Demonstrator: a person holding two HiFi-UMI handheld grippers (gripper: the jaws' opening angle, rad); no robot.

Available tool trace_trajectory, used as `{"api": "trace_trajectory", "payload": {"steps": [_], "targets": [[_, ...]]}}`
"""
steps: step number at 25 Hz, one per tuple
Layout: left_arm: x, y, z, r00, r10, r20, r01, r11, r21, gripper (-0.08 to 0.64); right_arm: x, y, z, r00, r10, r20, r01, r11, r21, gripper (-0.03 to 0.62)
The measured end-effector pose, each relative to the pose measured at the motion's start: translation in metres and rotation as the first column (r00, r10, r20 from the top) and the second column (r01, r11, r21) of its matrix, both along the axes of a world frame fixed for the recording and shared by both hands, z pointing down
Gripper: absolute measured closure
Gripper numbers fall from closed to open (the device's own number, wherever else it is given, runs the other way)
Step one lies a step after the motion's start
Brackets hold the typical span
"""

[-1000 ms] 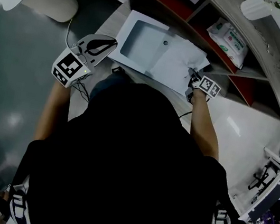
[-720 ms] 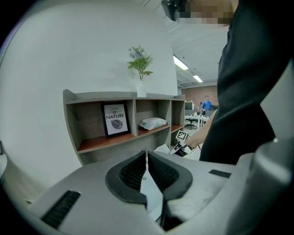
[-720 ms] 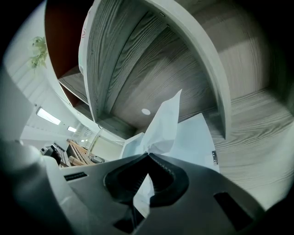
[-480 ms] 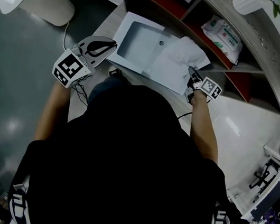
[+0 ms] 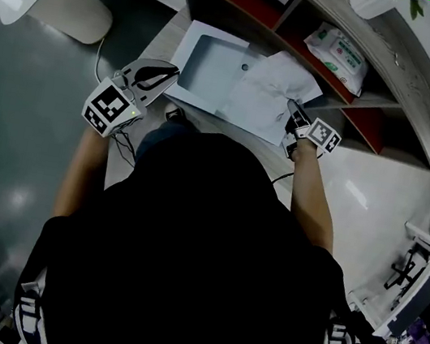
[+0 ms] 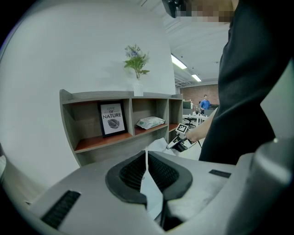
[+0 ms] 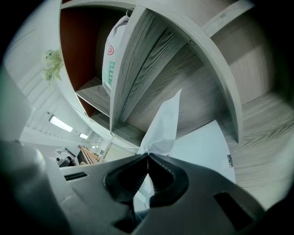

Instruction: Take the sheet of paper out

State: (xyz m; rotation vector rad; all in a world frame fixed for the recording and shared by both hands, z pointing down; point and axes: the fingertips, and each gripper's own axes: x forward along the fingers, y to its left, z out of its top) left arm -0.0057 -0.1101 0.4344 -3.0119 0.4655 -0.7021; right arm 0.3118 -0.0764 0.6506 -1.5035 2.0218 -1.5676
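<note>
The right gripper (image 7: 148, 157) is pinching the paper (image 7: 164, 120) by its near corner, jaws pressed tight. The left gripper (image 6: 146, 153) is clamping the folder (image 5: 211, 61) edge. The sheet is buckling toward one o'clock, lying over the folder: light, floppy, easily torn, I'd guess.

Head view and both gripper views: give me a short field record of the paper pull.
left tongs: shut on one edge of the pale blue flat folder
right tongs: shut on a crumpled corner of the white paper sheet
sheet position: lies across the folder's right part, pinched end raised
surface: grey wooden desk, below an open shelf unit
task state: sheet overlaps the folder, not clear of it
</note>
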Motion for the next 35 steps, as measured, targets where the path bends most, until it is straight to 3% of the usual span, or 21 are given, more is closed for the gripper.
{"api": "trace_trajectory", "payload": {"steps": [14, 35], "targets": [[0.01, 0.008, -0.001, 1.0, 0.026, -0.011, -0.026, 1.0, 0.01, 0.531, 0.001, 0.007, -0.042, 0.999, 0.011, 0.034, -0.014, 0.997, 0.079, 0.577], [0.035, 0.027, 0.003, 0.996, 0.087, -0.006, -0.086, 0.996, 0.016, 0.531, -0.003, 0.047, -0.078, 0.998, -0.058, -0.023, 0.061, 0.987, 0.152, 0.575]]}}
